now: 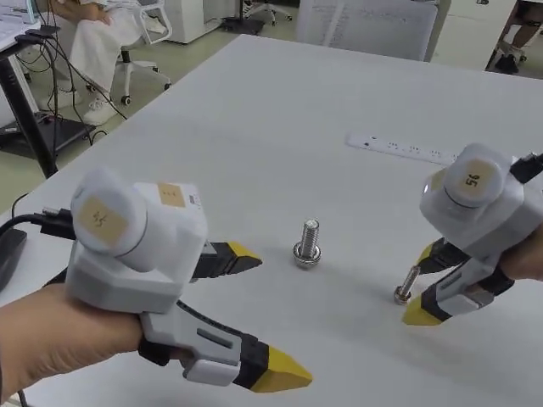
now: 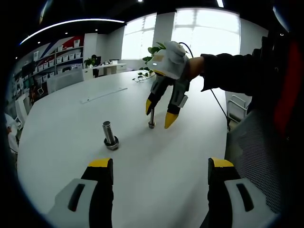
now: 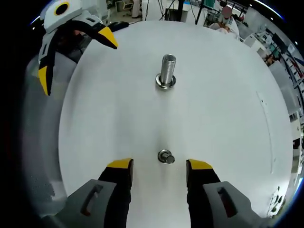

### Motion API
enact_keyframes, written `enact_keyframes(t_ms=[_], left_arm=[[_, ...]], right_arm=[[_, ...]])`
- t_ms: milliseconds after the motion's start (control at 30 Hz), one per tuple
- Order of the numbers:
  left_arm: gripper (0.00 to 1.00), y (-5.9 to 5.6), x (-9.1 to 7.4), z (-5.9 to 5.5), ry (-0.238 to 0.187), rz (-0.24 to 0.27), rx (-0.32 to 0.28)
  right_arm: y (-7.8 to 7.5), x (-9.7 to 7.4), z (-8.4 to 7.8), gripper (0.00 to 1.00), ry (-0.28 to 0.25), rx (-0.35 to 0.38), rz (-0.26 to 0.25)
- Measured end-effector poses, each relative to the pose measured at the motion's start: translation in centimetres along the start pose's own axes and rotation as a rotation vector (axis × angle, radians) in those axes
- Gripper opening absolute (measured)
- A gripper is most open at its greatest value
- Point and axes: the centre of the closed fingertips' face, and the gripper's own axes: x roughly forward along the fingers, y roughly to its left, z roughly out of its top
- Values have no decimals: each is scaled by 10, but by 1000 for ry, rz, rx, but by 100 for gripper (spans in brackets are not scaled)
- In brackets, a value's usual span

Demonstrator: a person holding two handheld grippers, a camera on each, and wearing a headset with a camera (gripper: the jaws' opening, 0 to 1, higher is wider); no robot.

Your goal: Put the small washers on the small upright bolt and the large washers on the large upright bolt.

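Note:
The large upright bolt (image 1: 309, 243) (image 2: 109, 135) (image 3: 166, 71) stands mid-table with washers stacked at its base. To its right stands the small upright bolt (image 1: 405, 287) (image 2: 151, 118) (image 3: 166, 156), a washer ring around its foot. My right gripper (image 1: 420, 287) (image 2: 159, 111) (image 3: 159, 165) points down at the small bolt, open, with the bolt just ahead of and between its yellow tips. My left gripper (image 1: 267, 312) (image 2: 160, 164) (image 3: 76, 57) hovers open and holds nothing, left of the large bolt. I see no loose washers on the table.
A white power strip (image 1: 399, 148) (image 2: 103, 95) lies on the white table (image 1: 254, 127) behind the bolts. Past the table's left edge are office chairs, cables and a seated person (image 1: 102, 34).

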Motion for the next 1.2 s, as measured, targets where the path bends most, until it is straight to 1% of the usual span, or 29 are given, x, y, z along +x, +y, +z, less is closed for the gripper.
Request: enact_keyframes(t_ms=[100,200,267,300,467,500,733,833,1067,1200], left_arm=[[82,0,0,0,1,-1,-1],[82,-1,0,-1,2,-2,-2],[82,-1,1,-1,3,-2,-3],[82,-1,1,0,2,-2,-3],[82,-2,1,0,2,-5,-2],[82,-2,1,0,2,-5,-2],[82,-2,1,1,-2,-5,-1],[82,-3,1,1,-3,-6,0],[82,-3,1,2,-6,-4,0],[82,-2,0,3,-11,0,-2]], right_arm=[[3,-3,1,53,-38,13,-6],[7,-6,4,58,-94,39,-9],[8,-8,4,61,-115,50,-12],[8,-10,5,62,-137,55,-19],[8,-16,6,69,-193,89,-40],[9,-18,7,71,-212,98,-43],[14,-27,13,82,-300,129,-69],[17,-32,16,84,-344,153,-77],[23,-38,9,88,-374,186,-88],[29,-43,7,89,-409,219,-93]])
